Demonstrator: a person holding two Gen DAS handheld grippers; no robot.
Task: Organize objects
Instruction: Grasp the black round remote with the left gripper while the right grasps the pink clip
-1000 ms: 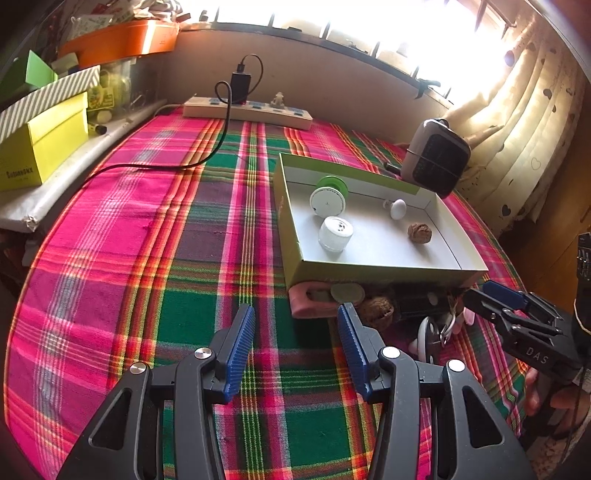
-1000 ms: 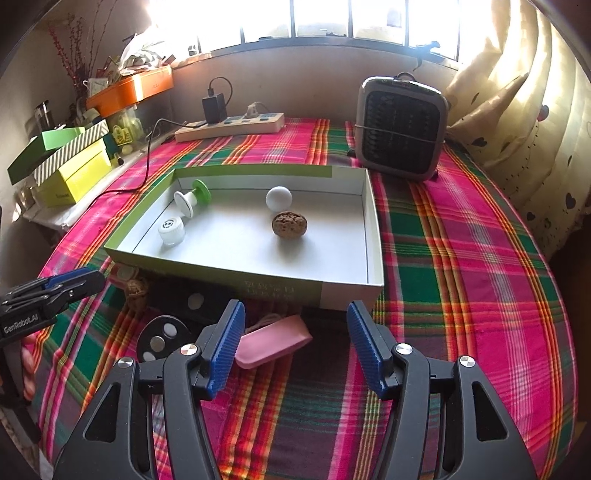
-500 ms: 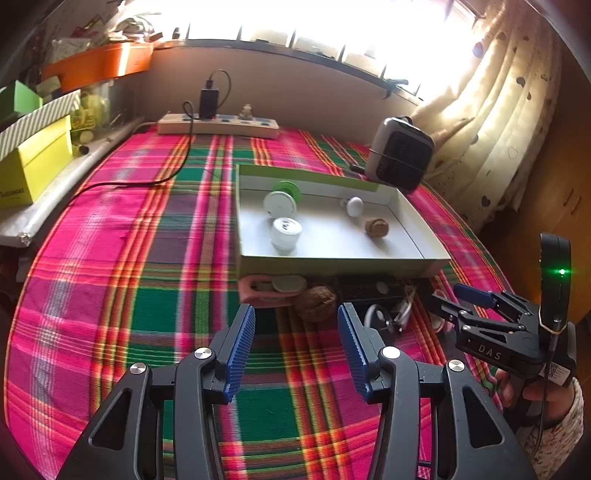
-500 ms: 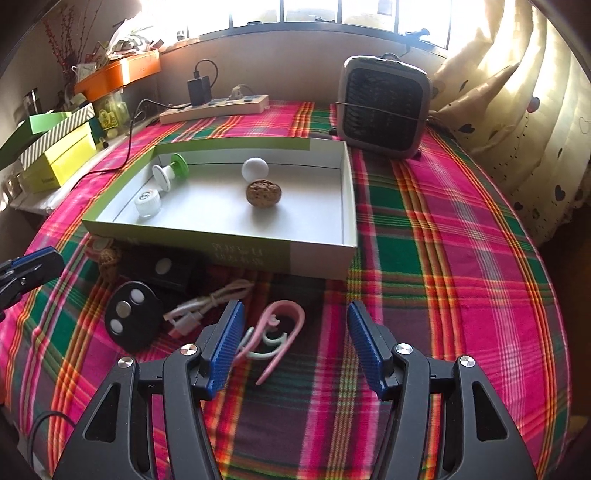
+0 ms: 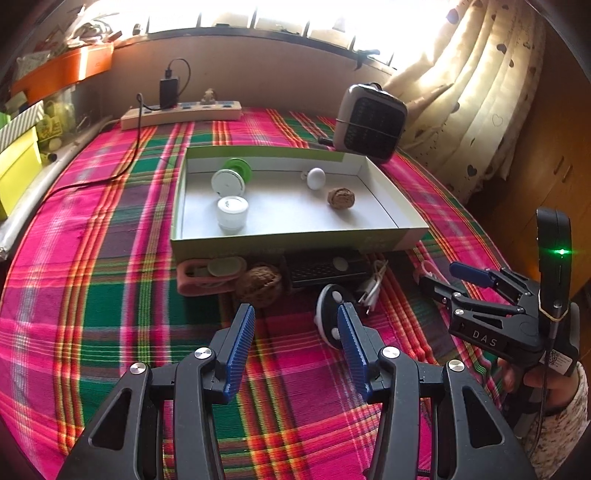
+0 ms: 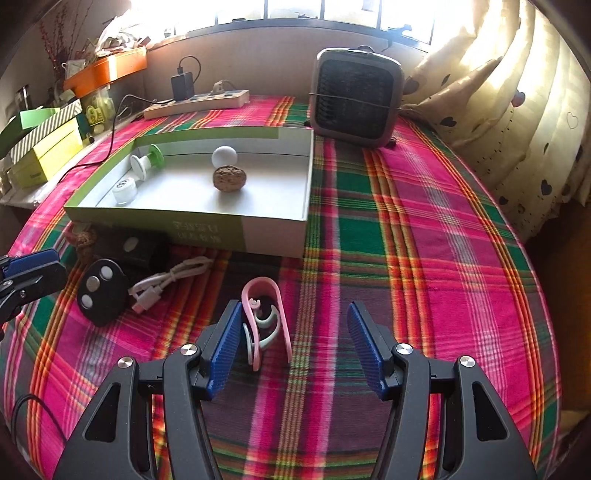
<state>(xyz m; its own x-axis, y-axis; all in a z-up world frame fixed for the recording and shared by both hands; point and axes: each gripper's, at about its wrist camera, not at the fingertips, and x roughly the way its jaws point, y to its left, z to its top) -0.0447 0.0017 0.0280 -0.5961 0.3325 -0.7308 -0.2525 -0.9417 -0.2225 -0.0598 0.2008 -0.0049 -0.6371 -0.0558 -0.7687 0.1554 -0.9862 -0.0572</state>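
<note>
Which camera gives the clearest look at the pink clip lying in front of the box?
The right wrist view: the pink clip lies whole and close, just ahead of the open right gripper. The left wrist view shows only a sliver beyond that gripper's fingers.

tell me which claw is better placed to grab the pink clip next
Right. The pink clip lies just ahead of the open right claw, partly between its pads. The left claw, also open, faces the black remote and the walnut instead.

Bright window (image 6: 332, 11) behind a plaid-clothed table (image 6: 424, 229) — heart-print curtain (image 6: 509, 110) at right.
</note>
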